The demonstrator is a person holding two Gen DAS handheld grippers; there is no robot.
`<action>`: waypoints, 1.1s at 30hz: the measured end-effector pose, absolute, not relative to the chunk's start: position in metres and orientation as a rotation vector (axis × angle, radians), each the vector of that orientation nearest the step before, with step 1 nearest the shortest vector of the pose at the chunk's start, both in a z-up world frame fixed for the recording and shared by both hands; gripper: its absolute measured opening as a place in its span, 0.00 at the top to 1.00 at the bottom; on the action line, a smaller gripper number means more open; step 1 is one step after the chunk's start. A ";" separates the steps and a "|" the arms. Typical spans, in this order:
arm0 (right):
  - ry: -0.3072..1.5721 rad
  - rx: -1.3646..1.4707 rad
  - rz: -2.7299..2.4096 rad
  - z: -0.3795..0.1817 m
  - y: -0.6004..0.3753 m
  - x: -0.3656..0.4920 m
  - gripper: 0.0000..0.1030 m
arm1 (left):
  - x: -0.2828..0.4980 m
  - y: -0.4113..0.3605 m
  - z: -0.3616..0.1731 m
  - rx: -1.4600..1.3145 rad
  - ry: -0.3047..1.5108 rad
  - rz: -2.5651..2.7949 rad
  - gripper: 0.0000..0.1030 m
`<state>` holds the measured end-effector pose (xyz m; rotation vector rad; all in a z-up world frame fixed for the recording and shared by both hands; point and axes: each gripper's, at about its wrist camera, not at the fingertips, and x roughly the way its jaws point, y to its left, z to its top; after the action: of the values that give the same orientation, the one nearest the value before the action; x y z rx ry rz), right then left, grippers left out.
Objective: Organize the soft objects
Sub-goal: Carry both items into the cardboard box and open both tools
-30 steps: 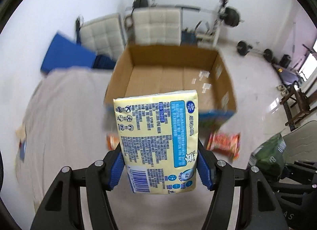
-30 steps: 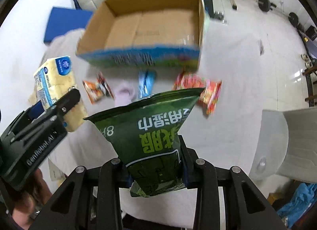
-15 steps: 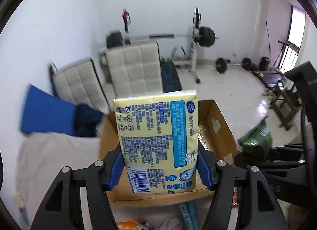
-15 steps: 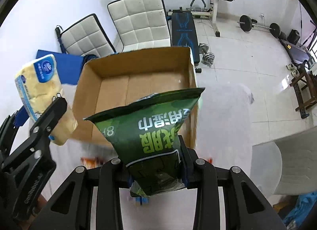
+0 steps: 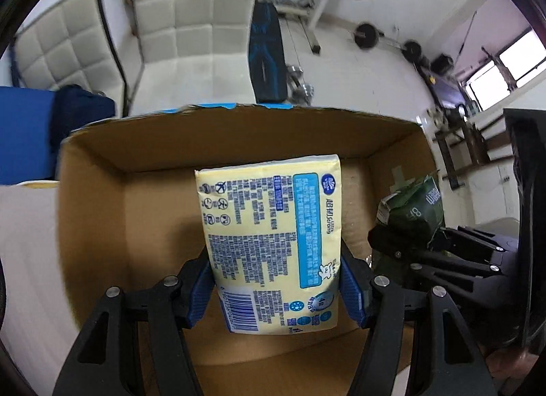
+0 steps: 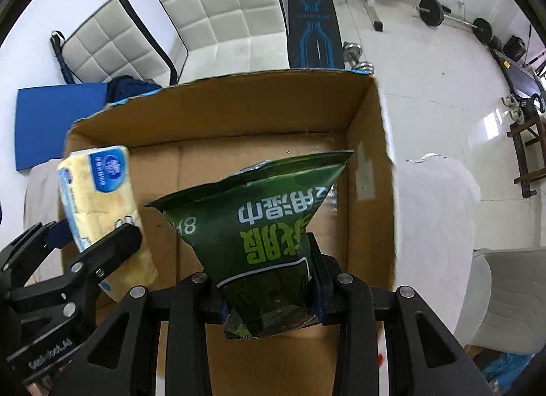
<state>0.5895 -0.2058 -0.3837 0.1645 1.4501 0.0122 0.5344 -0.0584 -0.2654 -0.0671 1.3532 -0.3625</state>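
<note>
My left gripper (image 5: 276, 290) is shut on a yellow tissue pack (image 5: 273, 242) with blue print and holds it upright over the open cardboard box (image 5: 102, 191). My right gripper (image 6: 269, 293) is shut on a green snack bag (image 6: 259, 225) and holds it over the same box (image 6: 372, 157). In the right wrist view the tissue pack (image 6: 102, 198) and left gripper (image 6: 92, 252) are at the left, over the box's left side. In the left wrist view the green bag (image 5: 413, 211) and right gripper (image 5: 402, 245) are at the right. The box floor looks bare.
Two white quilted chairs (image 6: 225, 10) stand just behind the box. A blue mat (image 6: 58, 116) lies at the left. A weight bench (image 6: 312, 20) and barbells (image 6: 454, 18) are on the white floor behind. A grey cloth covers the table (image 6: 440, 208) right of the box.
Both grippers have moved forward and down with their packs, from in front of the box to over its inside. The small packets on the table have dropped out of view.
</note>
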 end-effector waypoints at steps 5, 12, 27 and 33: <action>1.483 0.163 -0.001 -0.410 -0.208 0.616 0.64 | 0.559 -0.061 -0.284 -0.102 1.435 -0.431 0.40; 1.516 0.167 -0.024 -0.430 -0.211 0.633 0.64 | 0.571 -0.057 -0.294 -0.129 1.493 -0.449 0.40; 1.519 0.134 -0.052 -0.417 -0.208 0.619 0.33 | 0.549 -0.044 -0.276 -0.076 1.470 -0.281 0.17; 1.477 0.119 -0.080 -0.398 -0.208 0.583 0.08 | 0.519 -0.032 -0.253 -0.038 1.374 -0.198 0.01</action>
<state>0.5833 -0.2077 -0.3976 0.1191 1.4768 -0.0797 0.5189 -0.0317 -0.2534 -0.0383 1.3738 -0.1976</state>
